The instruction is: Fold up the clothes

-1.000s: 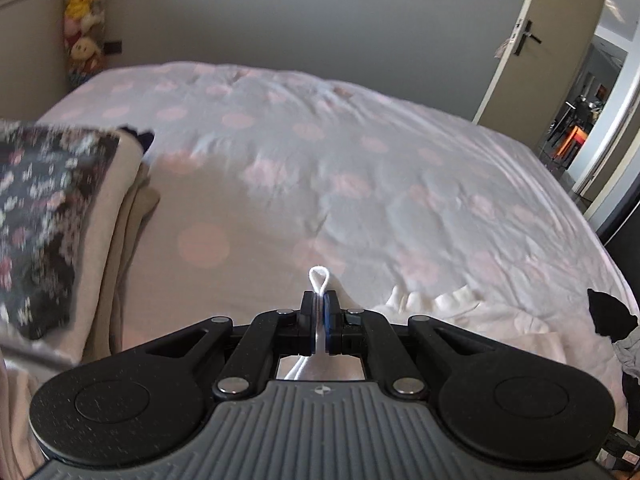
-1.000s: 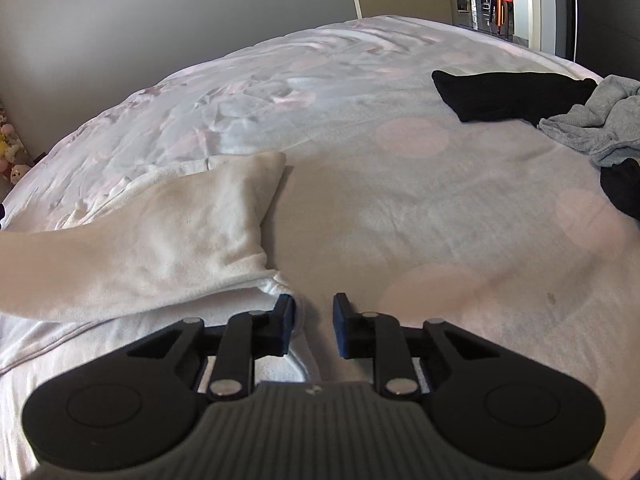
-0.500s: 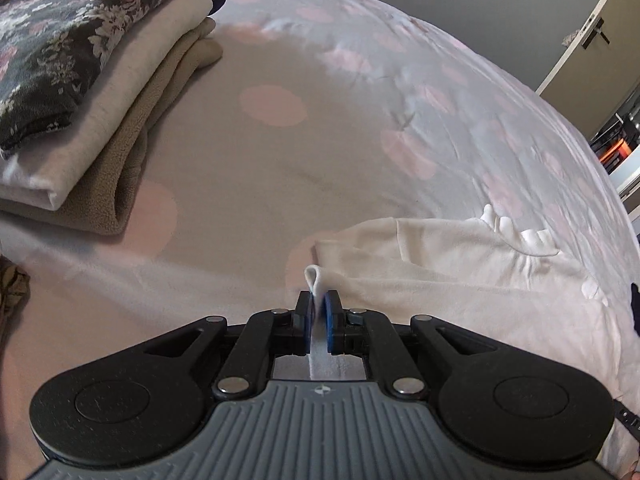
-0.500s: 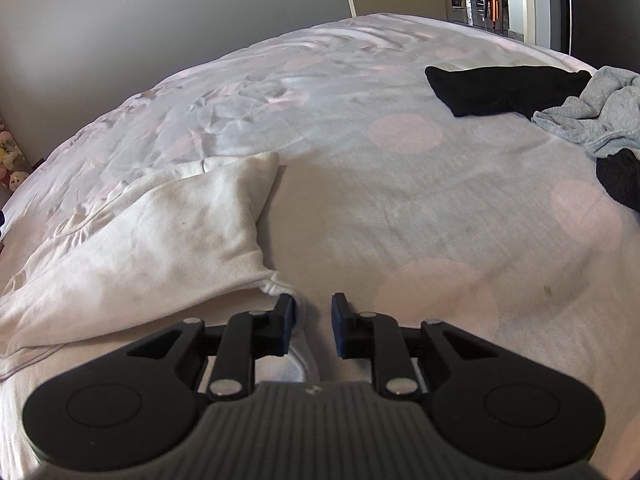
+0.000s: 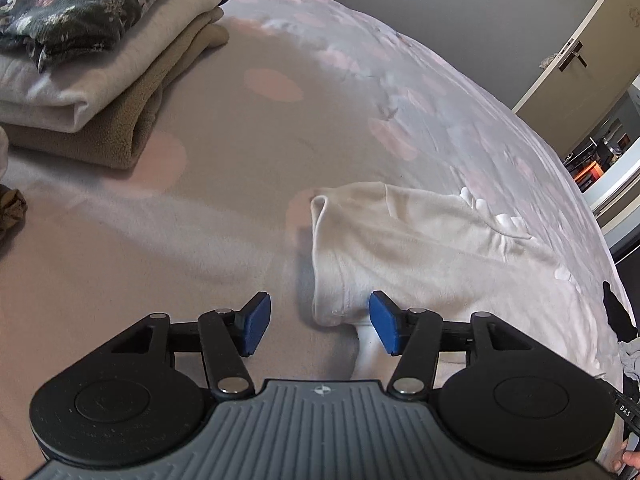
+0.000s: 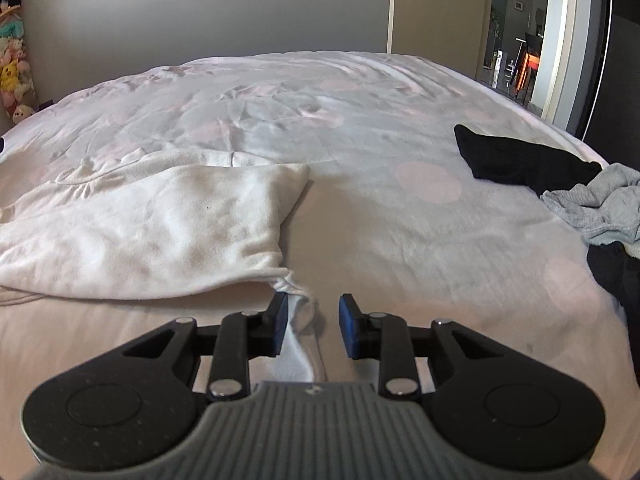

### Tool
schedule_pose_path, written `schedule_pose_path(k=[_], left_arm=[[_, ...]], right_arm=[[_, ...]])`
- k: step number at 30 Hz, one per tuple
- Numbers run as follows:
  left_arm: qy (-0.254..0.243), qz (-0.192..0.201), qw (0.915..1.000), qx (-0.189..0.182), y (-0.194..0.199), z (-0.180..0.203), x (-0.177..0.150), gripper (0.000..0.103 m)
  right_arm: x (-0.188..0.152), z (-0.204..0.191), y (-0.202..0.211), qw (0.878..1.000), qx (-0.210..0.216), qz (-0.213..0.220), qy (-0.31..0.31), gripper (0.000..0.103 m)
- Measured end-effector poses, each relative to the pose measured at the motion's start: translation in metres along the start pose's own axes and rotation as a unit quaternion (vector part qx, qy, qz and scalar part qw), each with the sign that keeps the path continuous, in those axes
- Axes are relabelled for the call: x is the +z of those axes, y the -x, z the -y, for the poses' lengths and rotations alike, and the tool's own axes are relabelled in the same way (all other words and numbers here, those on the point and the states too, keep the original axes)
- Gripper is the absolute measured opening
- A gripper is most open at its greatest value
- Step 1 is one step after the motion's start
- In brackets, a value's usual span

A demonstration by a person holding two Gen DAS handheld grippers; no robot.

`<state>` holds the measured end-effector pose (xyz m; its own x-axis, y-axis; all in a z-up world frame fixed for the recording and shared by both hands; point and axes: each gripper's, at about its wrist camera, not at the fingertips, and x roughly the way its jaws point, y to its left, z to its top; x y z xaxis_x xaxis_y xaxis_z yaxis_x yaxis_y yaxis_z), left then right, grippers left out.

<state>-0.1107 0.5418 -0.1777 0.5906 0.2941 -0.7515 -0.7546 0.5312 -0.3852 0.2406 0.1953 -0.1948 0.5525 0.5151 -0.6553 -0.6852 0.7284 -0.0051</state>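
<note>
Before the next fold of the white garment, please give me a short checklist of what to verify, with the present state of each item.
1. Left gripper has let go: ok. Its jaws have just been opening and stand apart, with a corner of the white garment lying loose between them.
2. Right gripper has let go: ok. Its jaws have just been opening; cloth lies between them, unpinched.
3. Garment rests on the bed: ok.
4. Fold is even: not ok. The near edge is bunched.
5. Folded stack stays apart from the garment: ok.
6. Dark and grey clothes stay apart from the garment: ok.
</note>
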Motion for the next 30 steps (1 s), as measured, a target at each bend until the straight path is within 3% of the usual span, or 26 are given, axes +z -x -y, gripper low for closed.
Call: schedule_pose_path(k=[2,4,6,8,9,13,16,20,23,26,28,30], left_arm=[[-0.001,0.005,0.9999,-0.012,-0.002,0.002,-0.002,0.046],[0.0,0.009,0.9995,-0.029,-0.003,0.004,-0.001,0.029],[-0.005,0.016,0.9996,-0.024,0.0,0.009,0.002,0.012],[-0.016,0.019,0.9992,-0.031,0.008,0.013,0.006,0.008],[-0.021,0.019,0.9989,-0.037,0.013,0.015,0.009,0.007],[-0.044,0.009,0.9981,-0.042,0.035,0.025,0.017,0.007],[-0.071,-0.005,0.9972,-0.023,0.045,0.027,0.019,0.007],[-0.089,-0.057,0.9941,0.023,0.027,0.018,0.008,0.007],[-0.073,-0.09,0.9929,0.029,0.008,0.006,-0.005,0.007],[-0.043,-0.087,0.995,0.021,0.005,0.0,-0.007,0.01],[-0.04,-0.093,0.9947,0.02,0.007,0.0,-0.004,0.019],[-0.045,-0.094,0.9943,0.022,0.012,0.001,0.002,0.034]], right_arm=[[0.0,-0.001,-0.002,1.0,0.004,0.005,0.004,0.033],[-0.001,-0.004,-0.002,1.0,0.012,0.012,0.013,0.033],[-0.001,-0.007,-0.003,1.0,0.018,0.016,0.02,0.032],[0.0,-0.005,-0.004,1.0,0.021,0.013,0.012,0.016],[0.001,-0.002,-0.005,1.0,0.023,0.011,0.002,0.015],[0.002,0.009,-0.006,0.999,0.019,0.006,-0.037,0.013],[0.001,0.016,-0.007,0.998,0.016,0.0,-0.06,0.012],[0.001,0.018,-0.01,0.998,0.008,-0.007,-0.066,0.012],[0.0,0.02,-0.012,0.997,0.008,-0.012,-0.07,0.012],[0.0,0.023,-0.01,0.997,0.011,-0.015,-0.078,0.013],[0.0,0.024,-0.007,0.996,0.012,-0.019,-0.084,0.019],[0.0,0.025,-0.003,0.996,0.012,-0.02,-0.089,0.029]])
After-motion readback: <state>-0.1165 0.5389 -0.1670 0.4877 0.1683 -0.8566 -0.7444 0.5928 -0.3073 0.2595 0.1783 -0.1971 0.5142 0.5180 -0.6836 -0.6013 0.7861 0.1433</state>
